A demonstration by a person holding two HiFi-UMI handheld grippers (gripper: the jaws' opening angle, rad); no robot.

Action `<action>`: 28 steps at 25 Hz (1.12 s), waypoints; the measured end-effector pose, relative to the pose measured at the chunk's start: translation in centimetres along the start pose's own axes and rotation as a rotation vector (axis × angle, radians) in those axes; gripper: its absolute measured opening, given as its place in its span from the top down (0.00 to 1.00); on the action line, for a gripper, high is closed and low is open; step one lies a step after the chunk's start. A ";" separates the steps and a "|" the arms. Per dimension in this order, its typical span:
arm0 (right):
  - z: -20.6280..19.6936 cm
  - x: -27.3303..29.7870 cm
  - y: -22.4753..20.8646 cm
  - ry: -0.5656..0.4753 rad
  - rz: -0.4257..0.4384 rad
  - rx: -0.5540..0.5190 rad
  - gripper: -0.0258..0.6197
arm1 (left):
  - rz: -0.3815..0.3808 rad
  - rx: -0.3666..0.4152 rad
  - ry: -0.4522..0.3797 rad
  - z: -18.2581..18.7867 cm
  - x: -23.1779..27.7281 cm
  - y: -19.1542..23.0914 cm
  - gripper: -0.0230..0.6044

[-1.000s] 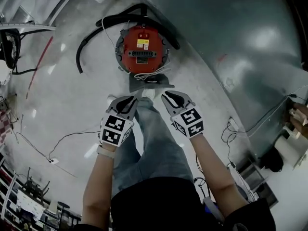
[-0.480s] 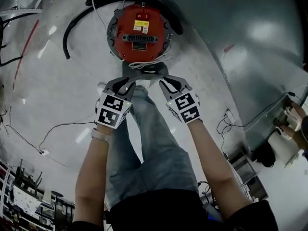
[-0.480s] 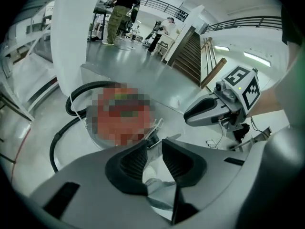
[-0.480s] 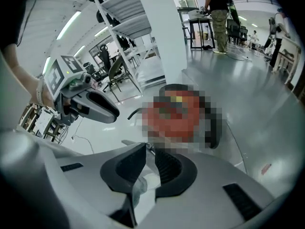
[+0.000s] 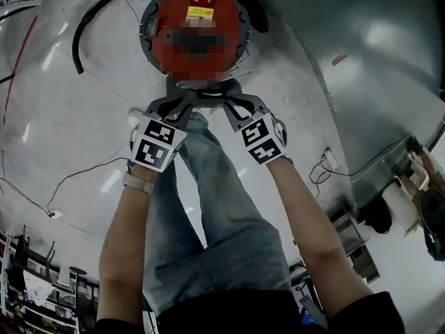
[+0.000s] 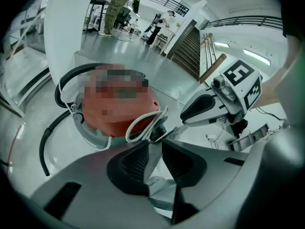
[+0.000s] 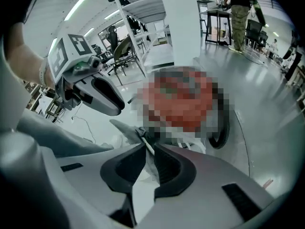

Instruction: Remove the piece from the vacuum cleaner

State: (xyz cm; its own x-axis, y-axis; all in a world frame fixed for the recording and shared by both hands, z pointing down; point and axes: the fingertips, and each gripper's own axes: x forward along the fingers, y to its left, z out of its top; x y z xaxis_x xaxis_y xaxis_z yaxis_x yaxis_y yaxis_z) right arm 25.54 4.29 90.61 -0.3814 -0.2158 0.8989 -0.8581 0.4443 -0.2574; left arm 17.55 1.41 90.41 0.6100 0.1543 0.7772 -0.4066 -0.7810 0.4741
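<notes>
Nearest in the head view, the person's jeans [image 5: 215, 214] fill the 6 o'clock half, with both forearms running up from there. The left gripper [image 5: 185, 103] and right gripper [image 5: 229, 104] meet near the frame's centre, tips angled toward each other over the grey piece [image 5: 203, 93], which lies against the vacuum cleaner's near edge. In the left gripper view the jaws stand slightly parted, with a narrow slot between the pads. The piece's end seems to lie in that slot, though whether the pads press on it is hard to tell. The right gripper view shows a like narrow slot, with a thin pale strip at the tips. Just beyond, at 12 o'clock, the red vacuum cleaner [image 5: 161, 44] stands on the glossy floor [image 5: 62, 117], its top under a mosaic patch and its far rim cut off. A white cord [image 6: 143, 125] loops at its near edge, and a black hose [image 5: 87, 19] curves away at 10 o'clock
</notes>
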 end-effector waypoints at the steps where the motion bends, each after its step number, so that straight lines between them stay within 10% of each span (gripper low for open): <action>1: -0.5 0.5 -0.1 0.005 0.003 0.006 0.85 | -0.006 0.015 0.014 -0.4 0.5 -0.1 0.80; 28: -1.9 2.8 -1.1 0.049 0.145 -0.089 0.82 | -0.034 0.232 0.187 -2.1 8.0 -1.0 0.83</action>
State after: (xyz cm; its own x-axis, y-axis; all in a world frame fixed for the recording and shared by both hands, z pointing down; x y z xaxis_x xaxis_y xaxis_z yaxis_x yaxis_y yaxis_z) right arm 26.06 4.79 94.11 -0.4803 -0.1024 0.8711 -0.7604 0.5435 -0.3554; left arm 21.41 4.70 97.03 0.4761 0.2747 0.8354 -0.2086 -0.8876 0.4107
